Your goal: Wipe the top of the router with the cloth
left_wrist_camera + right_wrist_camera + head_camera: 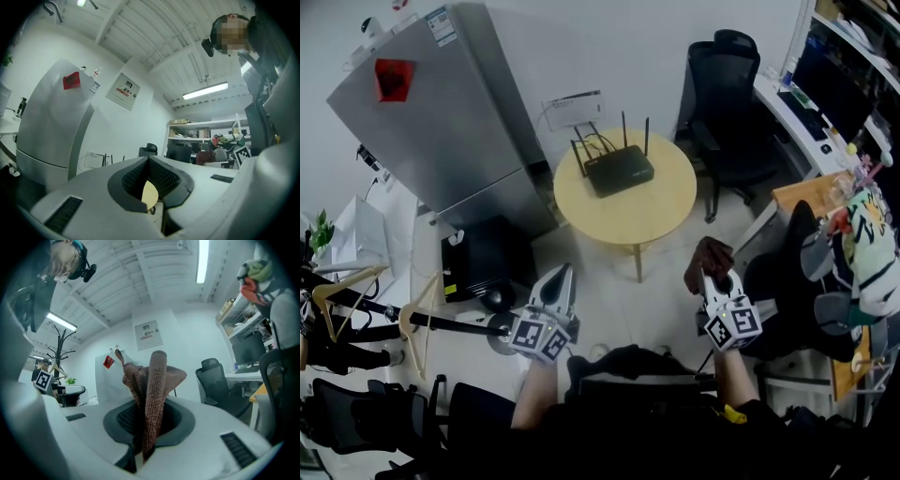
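**Cloth gripped, router not yet reached**

Your right gripper [143, 446] is clamped on the brown cloth [152, 385], which stands bunched above the jaws, ready to serve as a wiping pad. Your left gripper [558, 281] is closed on nothing and held aside. The router [619, 170] sits on the round tabletop [656, 211], well apart from both.

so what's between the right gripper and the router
In the head view, only bare floor and the near part of the table lie between the right gripper, shut on the cloth, and the router.
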`<state>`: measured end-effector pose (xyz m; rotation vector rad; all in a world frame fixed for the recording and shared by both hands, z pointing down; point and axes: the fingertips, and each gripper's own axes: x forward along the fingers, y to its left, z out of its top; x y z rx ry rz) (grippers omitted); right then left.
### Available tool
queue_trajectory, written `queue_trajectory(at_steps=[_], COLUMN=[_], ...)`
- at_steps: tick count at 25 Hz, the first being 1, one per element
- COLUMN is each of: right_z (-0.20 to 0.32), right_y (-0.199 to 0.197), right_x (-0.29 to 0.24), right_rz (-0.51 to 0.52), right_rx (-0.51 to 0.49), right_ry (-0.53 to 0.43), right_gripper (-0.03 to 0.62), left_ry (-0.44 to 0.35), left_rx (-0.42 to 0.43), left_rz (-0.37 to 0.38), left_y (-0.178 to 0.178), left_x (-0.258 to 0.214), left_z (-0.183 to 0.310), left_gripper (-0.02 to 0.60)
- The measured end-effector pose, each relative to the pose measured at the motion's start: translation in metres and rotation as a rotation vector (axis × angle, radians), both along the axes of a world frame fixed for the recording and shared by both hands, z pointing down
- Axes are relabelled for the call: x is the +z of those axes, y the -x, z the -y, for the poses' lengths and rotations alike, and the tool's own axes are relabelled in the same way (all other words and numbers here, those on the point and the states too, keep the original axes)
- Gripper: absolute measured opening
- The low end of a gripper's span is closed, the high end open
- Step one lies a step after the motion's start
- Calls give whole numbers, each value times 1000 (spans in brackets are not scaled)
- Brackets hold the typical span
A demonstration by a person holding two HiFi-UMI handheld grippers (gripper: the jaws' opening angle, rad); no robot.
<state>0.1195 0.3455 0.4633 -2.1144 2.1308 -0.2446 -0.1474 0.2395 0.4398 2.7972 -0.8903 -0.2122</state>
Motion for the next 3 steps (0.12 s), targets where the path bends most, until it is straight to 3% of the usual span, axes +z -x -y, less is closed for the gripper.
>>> queue_trajectory(at_steps=[3], right_z=[-1], right_y=[2], right_x=[0], right_rz=[8], right_rx=[4], right_ry=[2], right_gripper=[55], left_ry=[-4], left_rx=[11], left_rz=[13], left_y=[-1], left_x=[0], left_z=[-2], left_gripper=[-9])
